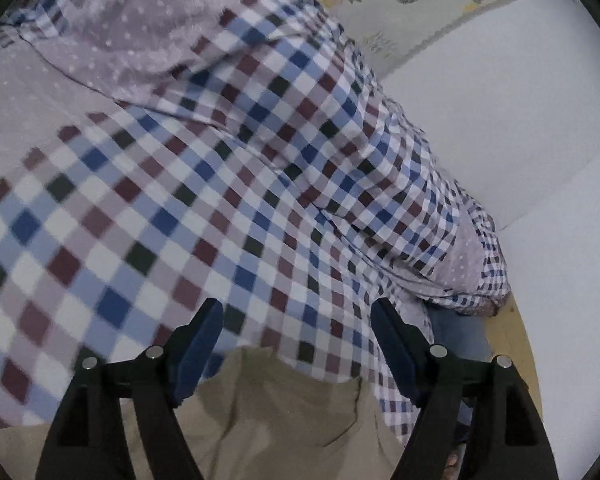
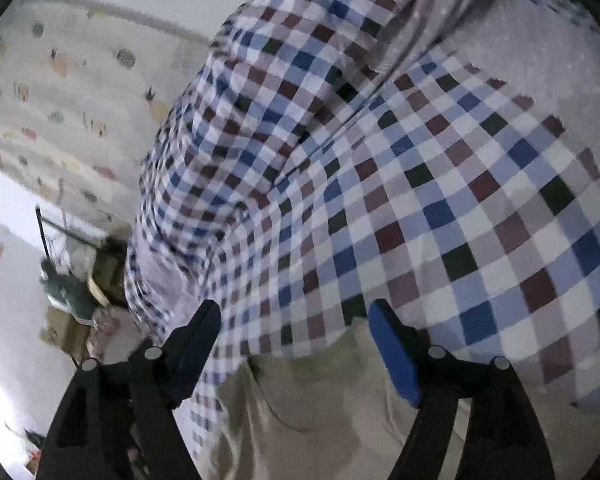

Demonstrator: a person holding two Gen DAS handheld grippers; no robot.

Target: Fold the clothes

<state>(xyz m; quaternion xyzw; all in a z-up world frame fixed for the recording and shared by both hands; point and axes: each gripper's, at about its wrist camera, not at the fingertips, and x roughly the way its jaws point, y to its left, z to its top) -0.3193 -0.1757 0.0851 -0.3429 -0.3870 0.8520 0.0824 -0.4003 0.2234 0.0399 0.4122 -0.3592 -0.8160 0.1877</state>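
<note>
I hold my left gripper [image 1: 296, 320] and right gripper [image 2: 294, 320] spread wide over the checked cloth [image 1: 228, 184], gripping nothing, poised beside the khaki garment [image 1: 276, 412].

Soft matt woven cloth is making up the checked shirt [image 1: 228, 184], plain khaki fabric [image 1: 276, 404] is lying beneath, and the gripper fingers [image 1: 396, 344] are showing matt black plastic.

Left wrist camera looks forward and down between its own spread fingers, very close over the checked shirt [image 1: 228, 184], pale wall off to the right. Right wrist camera does the same from the other side, wall and pineapple-print sheet [image 2: 60, 92] at left. Both views share the checked shirt and the khaki fabric [image 1: 276, 412] beneath.
</note>
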